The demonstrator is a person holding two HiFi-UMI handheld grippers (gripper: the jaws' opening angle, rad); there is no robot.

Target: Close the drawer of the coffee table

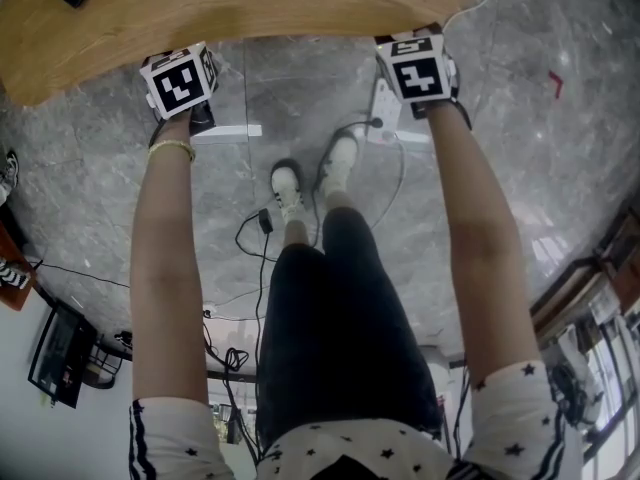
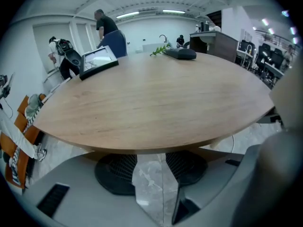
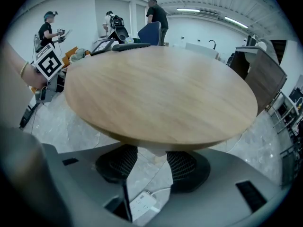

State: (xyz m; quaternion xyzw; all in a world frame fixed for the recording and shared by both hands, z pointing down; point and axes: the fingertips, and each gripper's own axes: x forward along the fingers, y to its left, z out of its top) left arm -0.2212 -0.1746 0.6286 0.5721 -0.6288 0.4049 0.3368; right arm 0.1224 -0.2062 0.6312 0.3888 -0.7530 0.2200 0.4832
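Standing at the rim of a round wooden tabletop (image 1: 250, 3), I hold both tools out toward its edge.

Left tongs (image 2: 151, 168): the jaws are parted by a moderate gap, with the ribbed pads (image 2: 116, 167) facing one another and nothing between them. Only the grey marble floor (image 2: 150, 183) shows through the gap.

Right tongs (image 3: 152, 168): the jaws are parted to a like degree and are also empty. A white power strip (image 3: 142, 203) lies on the floor below the gap.

The tabletop rim sits just ahead of and above both pairs of jaws and covers their tips in both gripper views. I cannot tell whether it touches them. The coffee table's drawer cannot be made out in any view.

Marker cubes: in the head view the left cube (image 1: 178, 81) and the right cube (image 1: 420, 71) sit well apart, each right at the rim.

Far beyond the left tongs, three things rest on the tabletop. A tilted dark-framed screen (image 2: 98, 60) stands off to the left. A dark pouch (image 2: 181, 54) and a green sprig (image 2: 161, 50) lie straight ahead near the far edge.

Seen from the right tongs, the left cube and a wrist with a bracelet (image 3: 23, 70) appear far to the left.

Between the two tongs and nearer to me, two white shoes (image 1: 287, 183) stand on the floor among black cables (image 1: 255, 233).
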